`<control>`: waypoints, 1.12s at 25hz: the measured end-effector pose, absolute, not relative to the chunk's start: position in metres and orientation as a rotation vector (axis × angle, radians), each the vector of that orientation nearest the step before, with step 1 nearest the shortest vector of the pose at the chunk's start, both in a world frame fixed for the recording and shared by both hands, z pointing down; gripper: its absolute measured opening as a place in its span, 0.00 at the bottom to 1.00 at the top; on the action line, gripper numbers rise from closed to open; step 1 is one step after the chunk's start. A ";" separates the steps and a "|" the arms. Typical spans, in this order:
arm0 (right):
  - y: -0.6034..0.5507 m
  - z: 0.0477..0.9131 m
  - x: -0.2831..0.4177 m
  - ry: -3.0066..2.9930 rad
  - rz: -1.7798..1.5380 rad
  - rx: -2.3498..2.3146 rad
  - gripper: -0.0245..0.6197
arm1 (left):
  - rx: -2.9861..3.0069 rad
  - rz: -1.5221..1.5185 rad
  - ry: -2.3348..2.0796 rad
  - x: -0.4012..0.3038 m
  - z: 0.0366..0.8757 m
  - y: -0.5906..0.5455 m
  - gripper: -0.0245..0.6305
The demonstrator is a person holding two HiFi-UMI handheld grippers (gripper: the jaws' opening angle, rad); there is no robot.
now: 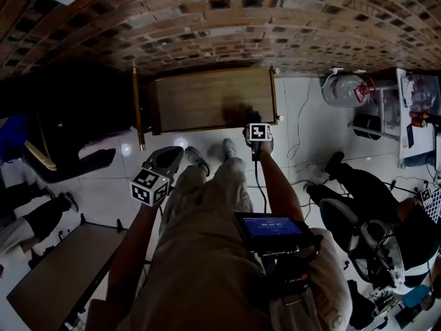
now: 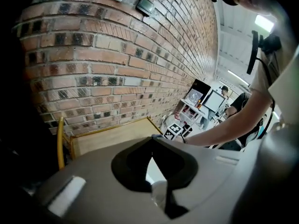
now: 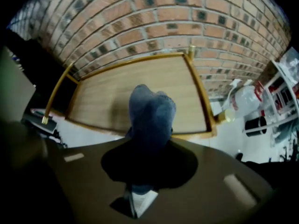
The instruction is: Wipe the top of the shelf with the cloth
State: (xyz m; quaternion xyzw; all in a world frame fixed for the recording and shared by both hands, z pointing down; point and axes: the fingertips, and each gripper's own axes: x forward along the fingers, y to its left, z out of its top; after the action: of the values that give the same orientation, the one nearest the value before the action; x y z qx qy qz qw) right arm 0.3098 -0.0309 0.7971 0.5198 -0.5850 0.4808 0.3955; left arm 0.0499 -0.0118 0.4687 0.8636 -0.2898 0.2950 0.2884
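The shelf's wooden top (image 1: 207,98) has a brass rail and stands against the brick wall. In the right gripper view it is the shelf top (image 3: 107,97) just ahead of the jaws. My right gripper (image 1: 254,121) hangs over its front right corner, shut on a blue cloth (image 3: 151,112) that bunches up past the jaws and hides the fingertips. In the head view the cloth (image 1: 252,116) is only a dark patch by the rail. My left gripper (image 1: 173,154) is held lower, over the white floor in front of the shelf, shut with nothing in it (image 2: 152,139).
A water jug (image 1: 344,88) and a white rack (image 1: 413,109) stand right of the shelf, with cables on the floor. An office chair (image 1: 358,223) is at lower right. A dark table (image 1: 55,281) sits at lower left. The person's legs stand close before the shelf.
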 end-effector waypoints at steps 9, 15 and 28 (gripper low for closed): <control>0.119 0.810 0.271 -1.444 1.326 1.151 0.16 | 2.255 0.754 -0.843 -0.004 0.507 0.034 0.04; 0.149 0.828 0.264 -1.396 1.214 1.119 0.16 | 2.248 0.779 -0.917 -0.060 0.548 0.062 0.04; 0.076 0.862 0.022 -1.635 0.627 0.481 0.17 | 1.967 0.703 -1.124 -0.164 0.640 0.110 0.04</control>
State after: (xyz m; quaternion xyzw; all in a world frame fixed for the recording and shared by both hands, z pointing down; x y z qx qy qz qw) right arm 0.0221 0.0757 0.8619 0.2087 -0.7097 0.2723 0.6153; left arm -0.1640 0.1098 0.6399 0.7685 -0.4393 0.2748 0.3754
